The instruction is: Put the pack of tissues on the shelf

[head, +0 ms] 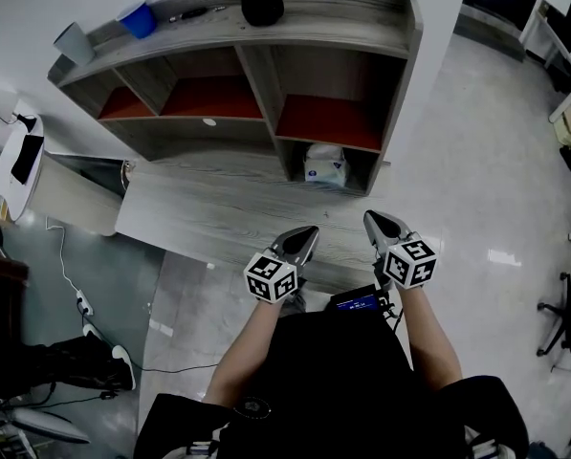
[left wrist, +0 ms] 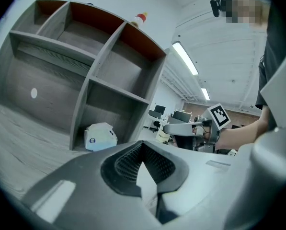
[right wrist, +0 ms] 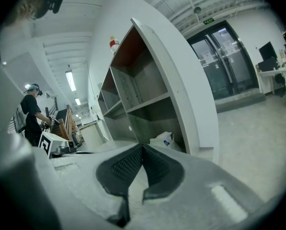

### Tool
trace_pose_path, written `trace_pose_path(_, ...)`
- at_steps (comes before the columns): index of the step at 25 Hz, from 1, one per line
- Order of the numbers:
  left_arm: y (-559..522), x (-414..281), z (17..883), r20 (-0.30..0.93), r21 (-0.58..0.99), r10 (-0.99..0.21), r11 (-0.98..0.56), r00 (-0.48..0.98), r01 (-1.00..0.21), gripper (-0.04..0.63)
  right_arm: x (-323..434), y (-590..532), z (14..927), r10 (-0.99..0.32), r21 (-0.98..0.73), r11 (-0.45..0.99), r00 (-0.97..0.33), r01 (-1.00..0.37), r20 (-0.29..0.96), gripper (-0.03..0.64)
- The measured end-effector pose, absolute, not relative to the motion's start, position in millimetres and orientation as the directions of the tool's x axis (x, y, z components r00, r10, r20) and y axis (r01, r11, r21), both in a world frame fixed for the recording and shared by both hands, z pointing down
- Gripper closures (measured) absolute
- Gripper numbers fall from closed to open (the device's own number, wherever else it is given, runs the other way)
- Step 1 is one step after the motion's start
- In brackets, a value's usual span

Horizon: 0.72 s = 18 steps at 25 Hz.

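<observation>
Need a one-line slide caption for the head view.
Tissue pack rests in the shelf, lower right compartment; left tool and right tool both shut, empty.

One pack of tissues (head: 324,165) is counted, and one shelf (head: 362,27), divided into five compartments. Two grippers are counted: the left gripper (head: 310,230) and the right gripper (head: 370,217). On the shelf top, two cups are counted, a blue cup (head: 138,18) and a grey cup (head: 73,42), and one dark pot (head: 261,3).
</observation>
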<state>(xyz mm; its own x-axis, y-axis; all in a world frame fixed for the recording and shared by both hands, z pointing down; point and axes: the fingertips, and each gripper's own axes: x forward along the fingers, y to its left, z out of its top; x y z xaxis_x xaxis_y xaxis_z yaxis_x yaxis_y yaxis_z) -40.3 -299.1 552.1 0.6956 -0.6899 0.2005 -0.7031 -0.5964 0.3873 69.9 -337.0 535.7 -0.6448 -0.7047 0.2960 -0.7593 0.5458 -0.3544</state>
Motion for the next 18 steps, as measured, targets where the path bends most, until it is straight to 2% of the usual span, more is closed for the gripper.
trace_pose_path(18, -271.2, -30.2, 554.8, 0.21, 0.387, -0.693, -0.588, 0.689, -0.71, 0.594, 73.3, -307.2, 553.0, -0.682, -0.37, 0.55, -0.658, -0.749, 0.318, 0.614)
